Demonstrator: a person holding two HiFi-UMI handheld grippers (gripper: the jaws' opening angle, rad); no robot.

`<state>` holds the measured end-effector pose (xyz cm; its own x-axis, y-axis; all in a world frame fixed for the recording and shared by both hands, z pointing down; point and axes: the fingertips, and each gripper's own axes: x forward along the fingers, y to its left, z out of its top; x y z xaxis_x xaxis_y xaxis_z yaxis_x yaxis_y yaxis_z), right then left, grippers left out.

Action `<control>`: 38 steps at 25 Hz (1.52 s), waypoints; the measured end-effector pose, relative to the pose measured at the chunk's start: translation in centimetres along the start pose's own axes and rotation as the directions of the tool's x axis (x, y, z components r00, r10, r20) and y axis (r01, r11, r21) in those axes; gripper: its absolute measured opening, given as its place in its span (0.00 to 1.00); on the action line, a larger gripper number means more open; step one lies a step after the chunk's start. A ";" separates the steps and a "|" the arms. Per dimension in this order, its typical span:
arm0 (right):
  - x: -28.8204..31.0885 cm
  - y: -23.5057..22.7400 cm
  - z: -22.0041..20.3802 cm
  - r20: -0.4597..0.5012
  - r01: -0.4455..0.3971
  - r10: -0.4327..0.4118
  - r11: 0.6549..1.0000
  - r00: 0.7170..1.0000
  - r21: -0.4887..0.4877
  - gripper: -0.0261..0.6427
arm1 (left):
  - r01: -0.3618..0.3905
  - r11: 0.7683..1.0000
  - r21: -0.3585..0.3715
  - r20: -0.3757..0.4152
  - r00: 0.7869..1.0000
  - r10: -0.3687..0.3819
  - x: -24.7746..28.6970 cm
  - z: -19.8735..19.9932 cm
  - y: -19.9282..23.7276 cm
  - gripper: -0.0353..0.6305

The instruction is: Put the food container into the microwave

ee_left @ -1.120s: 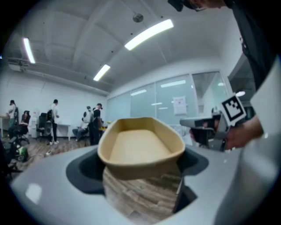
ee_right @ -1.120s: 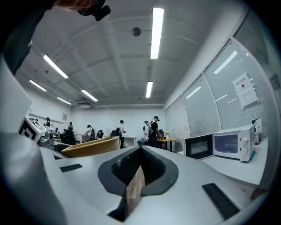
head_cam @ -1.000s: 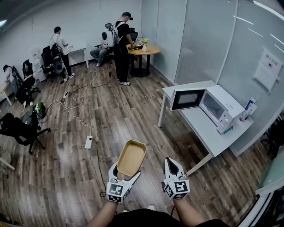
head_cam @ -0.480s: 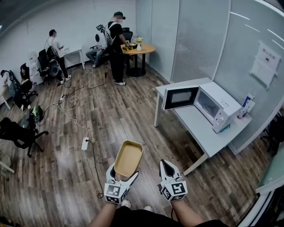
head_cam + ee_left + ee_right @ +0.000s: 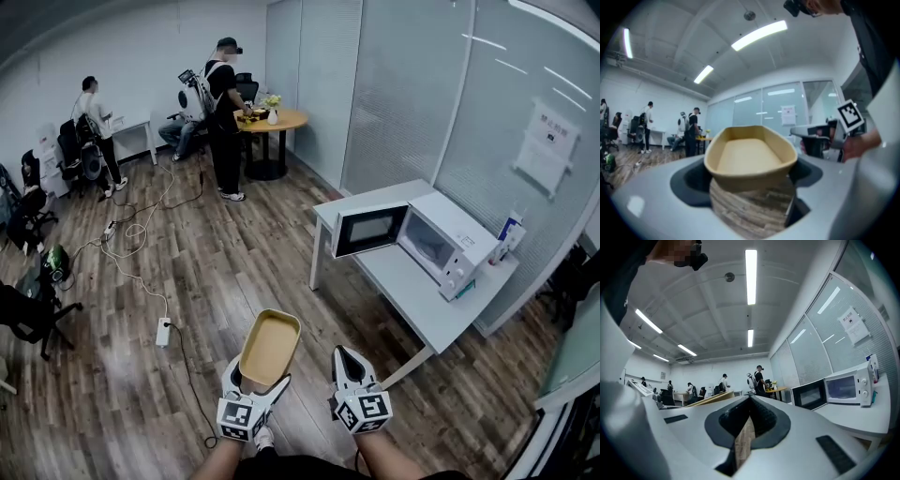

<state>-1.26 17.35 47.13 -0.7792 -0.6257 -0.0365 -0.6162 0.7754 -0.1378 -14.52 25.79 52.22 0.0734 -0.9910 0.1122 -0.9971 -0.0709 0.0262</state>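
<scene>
A tan, empty food container (image 5: 269, 349) is gripped at its near end by my left gripper (image 5: 258, 377), low in the middle of the head view. In the left gripper view the container (image 5: 750, 157) sits level between the wide-set jaws of that gripper (image 5: 749, 177). Beside it my right gripper (image 5: 343, 354) is shut with nothing in it; its jaws meet at the tip (image 5: 750, 401). The white microwave (image 5: 433, 242) stands on a white table (image 5: 412, 292) ahead to the right, its door (image 5: 368, 231) swung open. The microwave (image 5: 844, 387) also shows in the right gripper view.
Wooden floor lies between me and the table. A power strip (image 5: 163, 332) and cables trail across the floor at left, near a black chair (image 5: 23, 314). Several people stand at the back by a round table (image 5: 272, 120). A glass wall runs behind the microwave.
Both grippers have travelled forward across the floor with the container still gripped. The microwave and table have shifted left in the view.
</scene>
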 end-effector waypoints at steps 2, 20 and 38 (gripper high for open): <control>1.7 -0.1 0.0 0.001 0.013 -0.013 1.000 1.000 -0.016 0.05 | 0.017 1.000 0.011 0.003 1.000 -0.017 1.1 0.3 1.4 0.79; 9.4 2.2 -0.7 -0.022 0.084 -0.085 0.994 0.996 -0.076 0.05 | 0.191 0.982 0.011 0.028 0.981 -0.191 6.8 1.6 7.9 0.79; 17.2 -11.3 1.4 0.018 0.073 -0.071 0.991 0.997 -0.113 0.05 | 0.240 0.970 0.035 -0.035 0.970 -0.239 22.0 2.0 5.4 0.79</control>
<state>-7.50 -2.29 46.70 -0.7311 -0.6808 -0.0446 -0.6804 0.7324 -0.0274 -18.35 3.33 52.80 0.3104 -0.9406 0.1373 -0.9502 -0.3111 0.0175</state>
